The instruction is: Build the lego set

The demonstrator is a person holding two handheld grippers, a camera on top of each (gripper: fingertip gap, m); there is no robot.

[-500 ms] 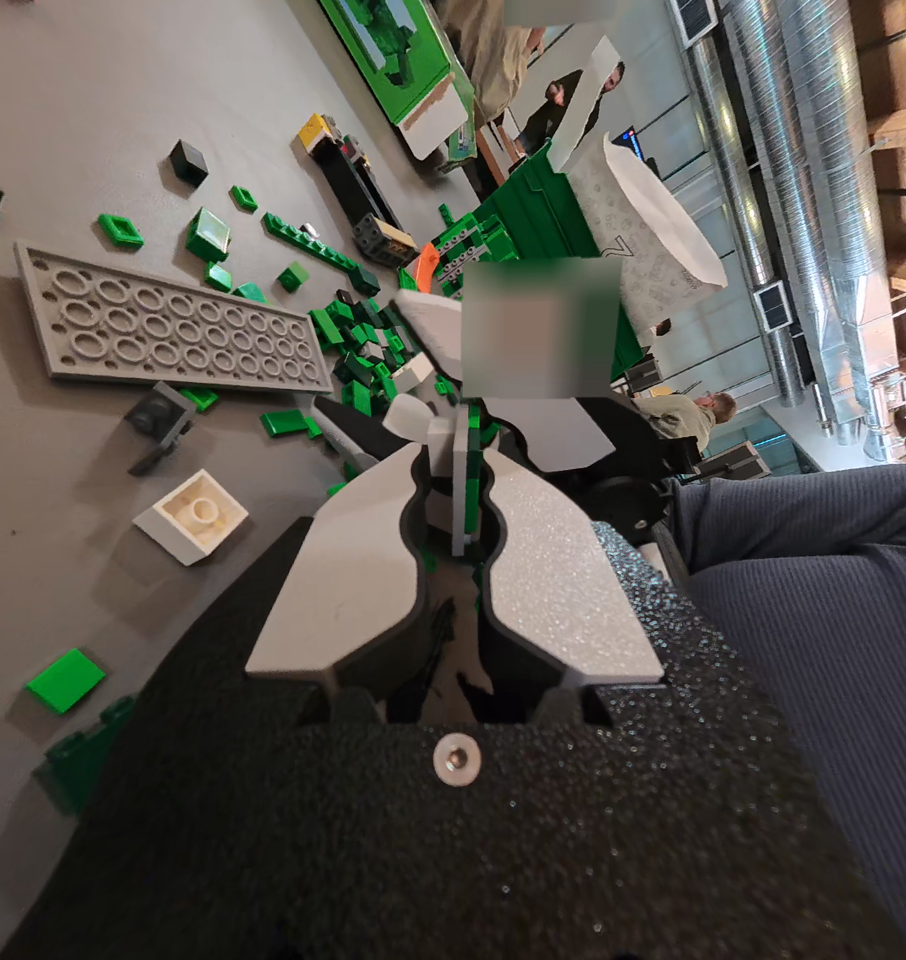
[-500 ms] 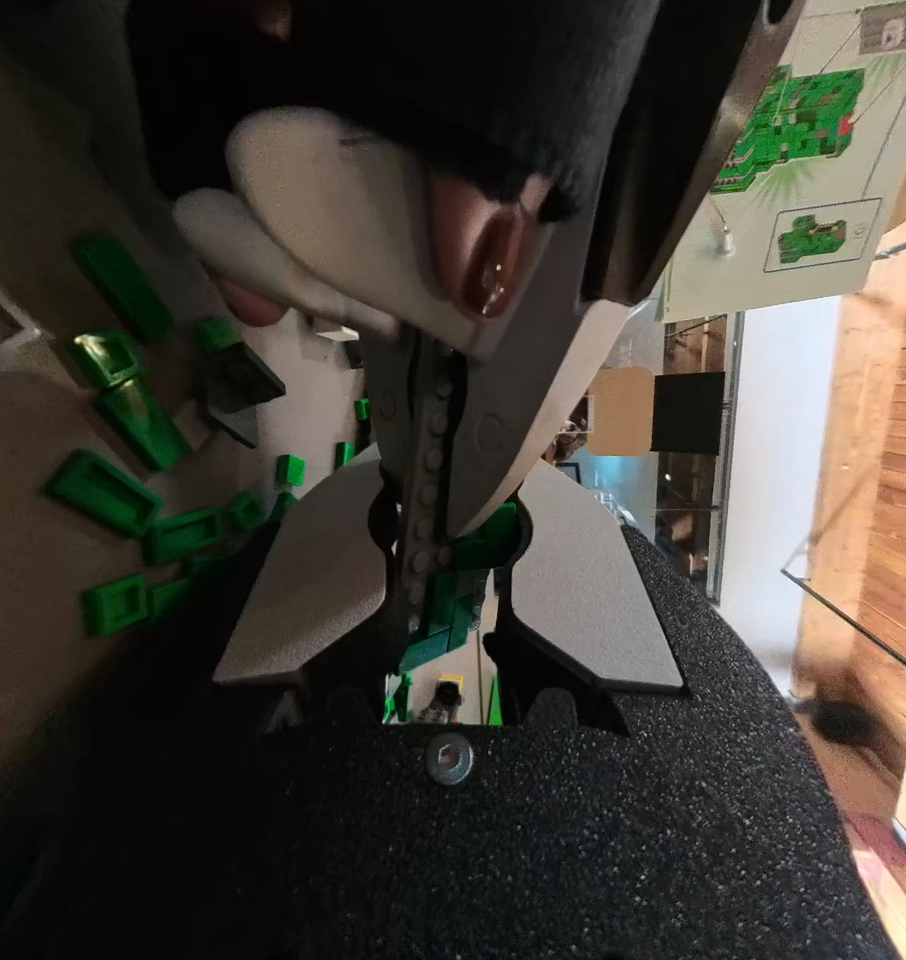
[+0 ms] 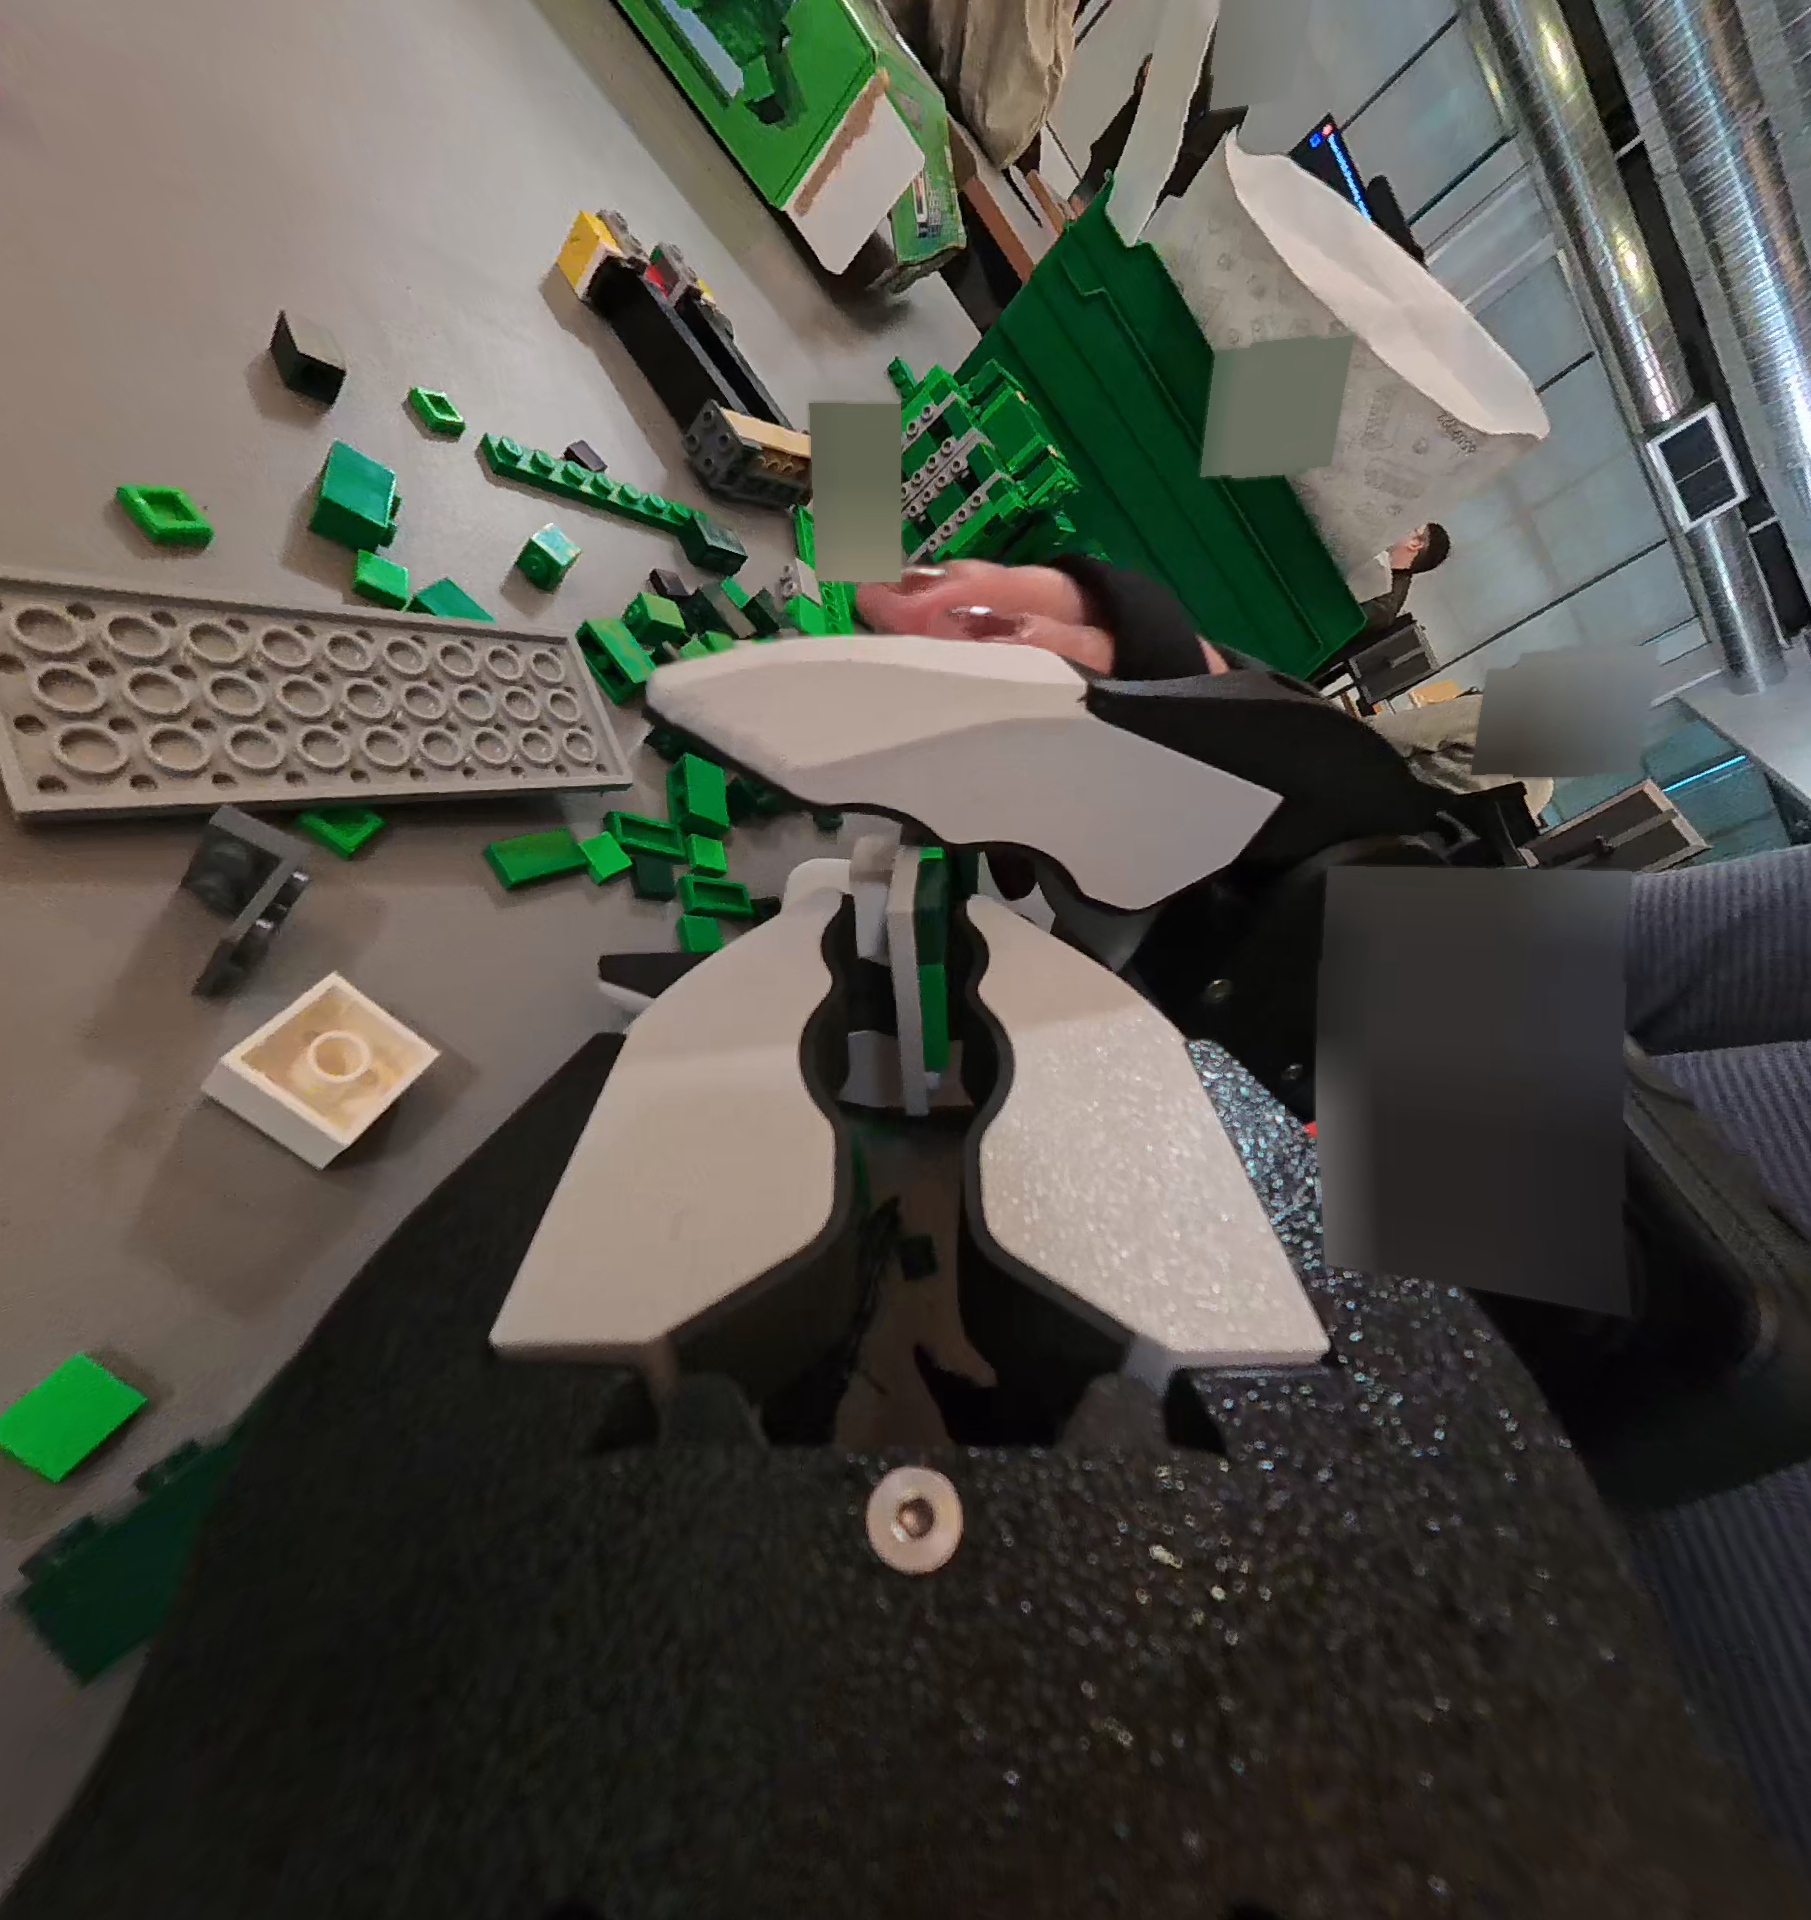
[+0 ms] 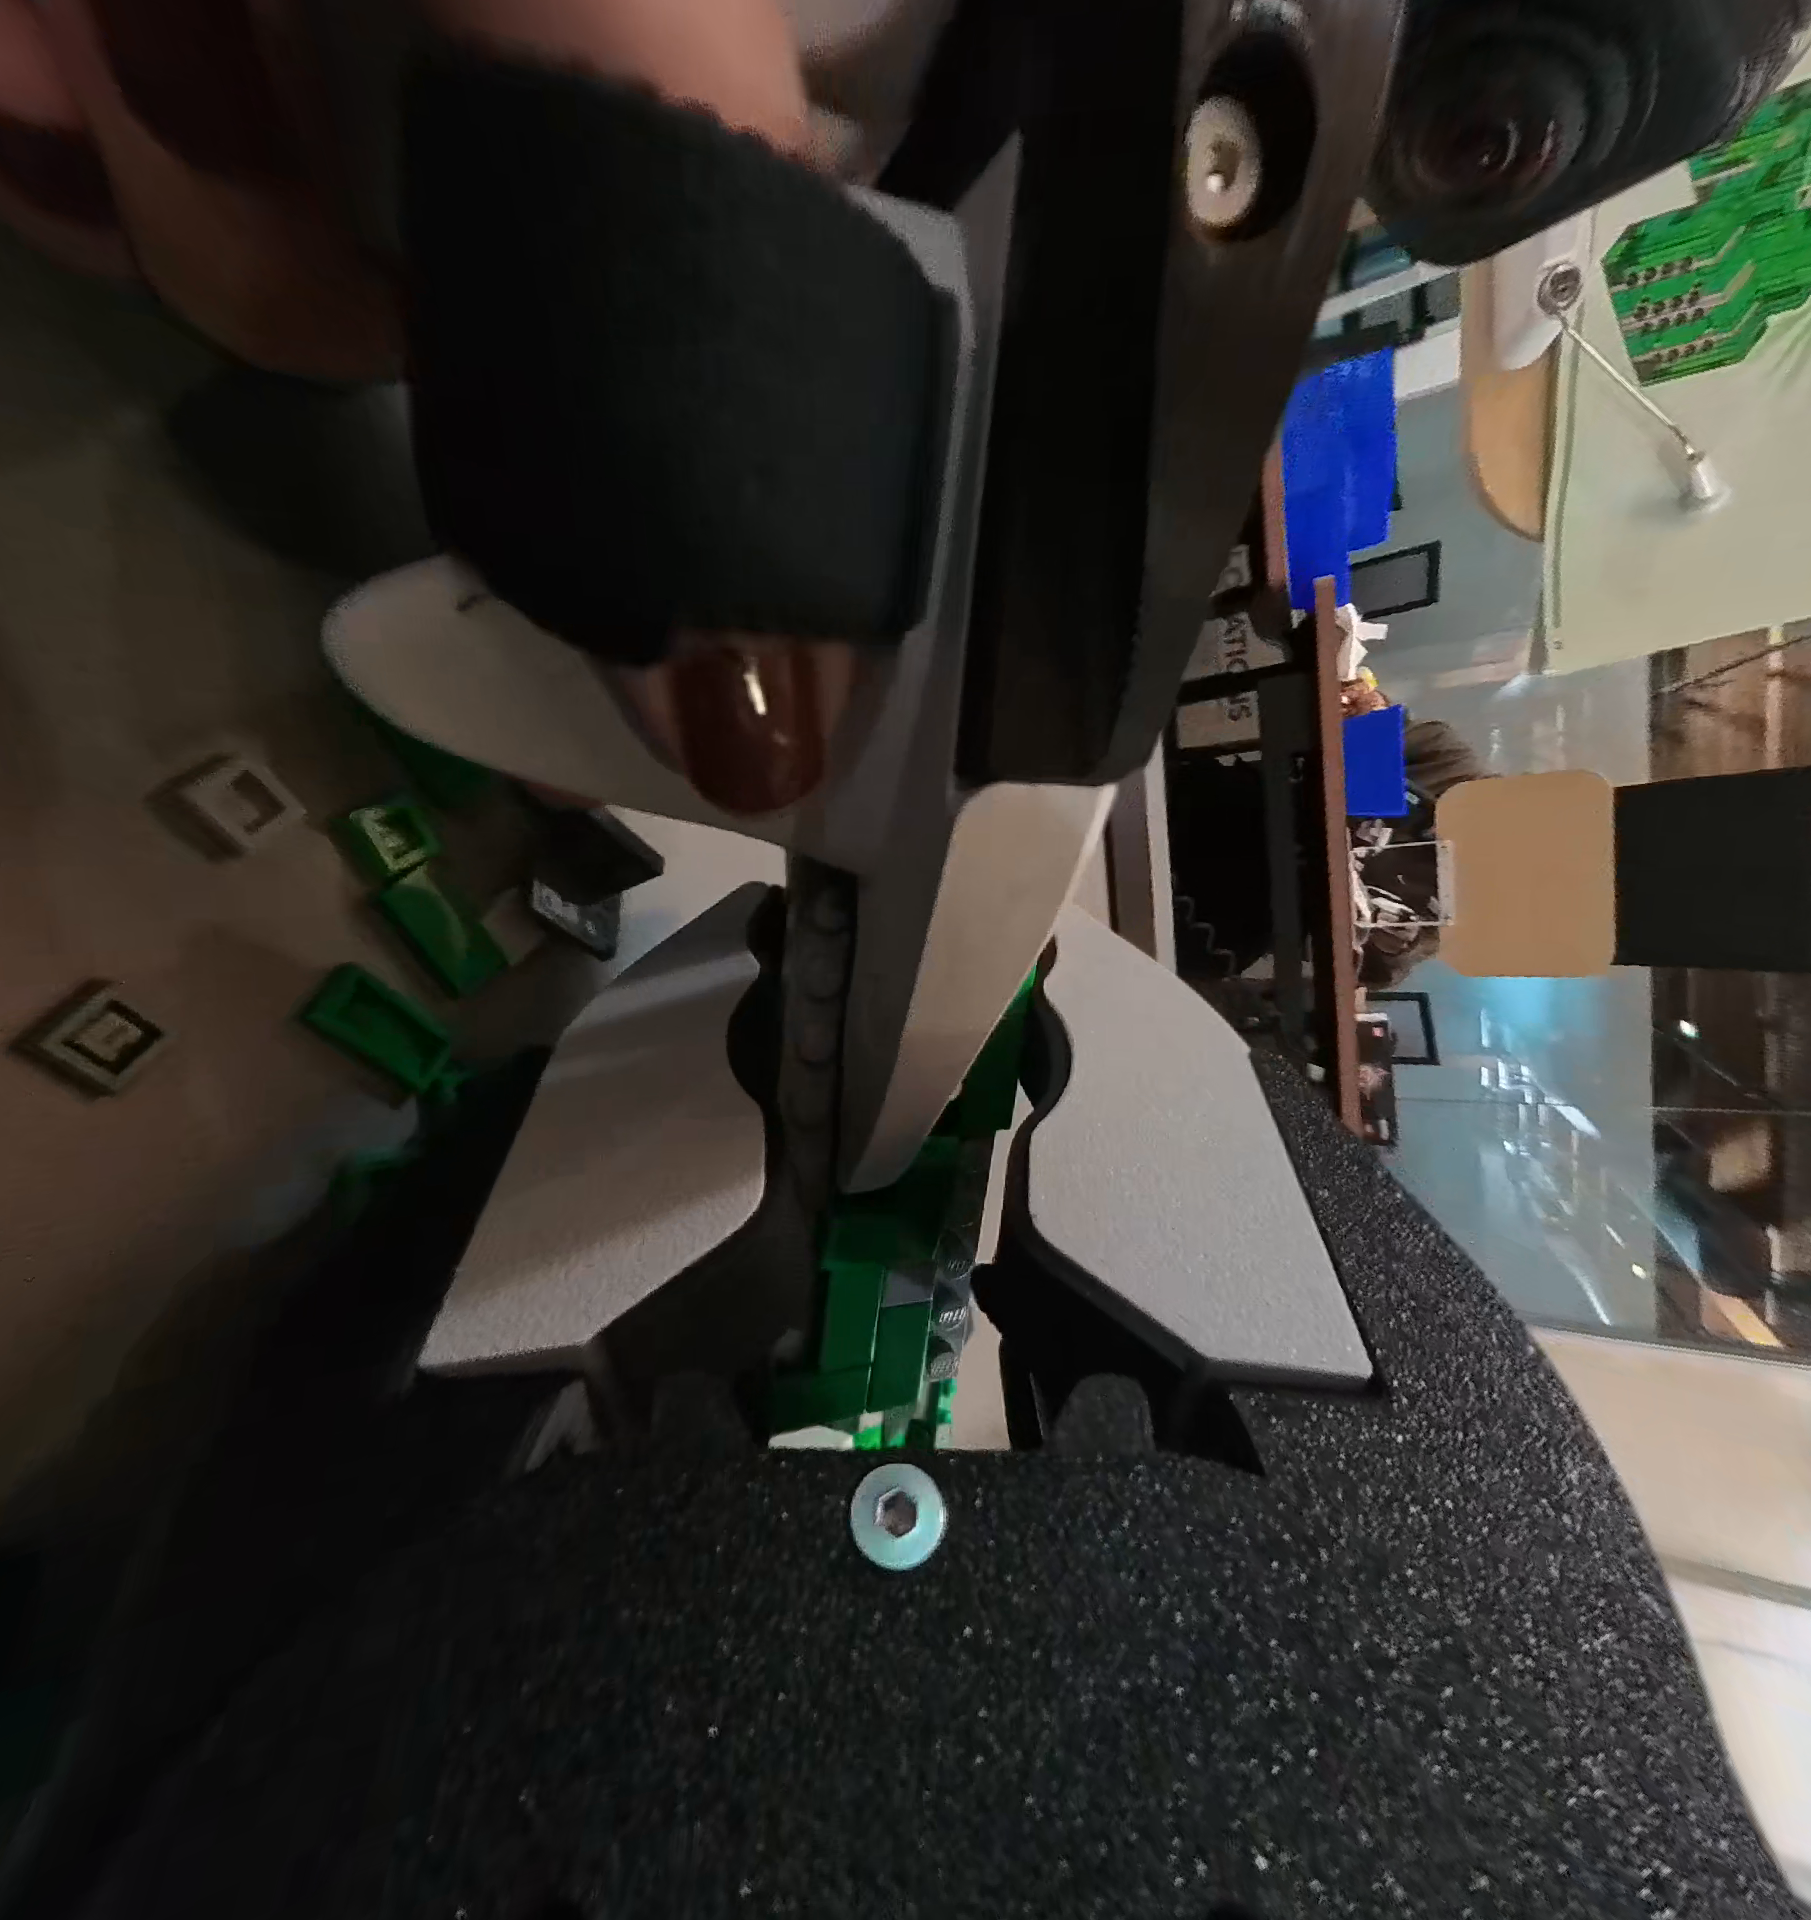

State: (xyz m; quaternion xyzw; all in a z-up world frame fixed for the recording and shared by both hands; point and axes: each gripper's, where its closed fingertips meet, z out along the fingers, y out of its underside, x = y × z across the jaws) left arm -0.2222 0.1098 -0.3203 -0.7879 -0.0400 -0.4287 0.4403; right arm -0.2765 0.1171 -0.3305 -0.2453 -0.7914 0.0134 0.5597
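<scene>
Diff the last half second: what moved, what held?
The right gripper has pushed closer across the left gripper, its hand now in sight. Both stay clamped on the green and grey brick assembly. The grey plate and white brick lie unmoved.

Grey table [image 3: 288, 208], ducts [image 3: 1659, 208], perhaps windows.

Long studded plate [image 3: 277, 696] lies flat on the worktop [image 3: 257, 208]; loose brick pile [image 3: 672, 831] just right of it, square brick [image 3: 321, 1070] below, storage bin [image 3: 1140, 416] beyond.
</scene>
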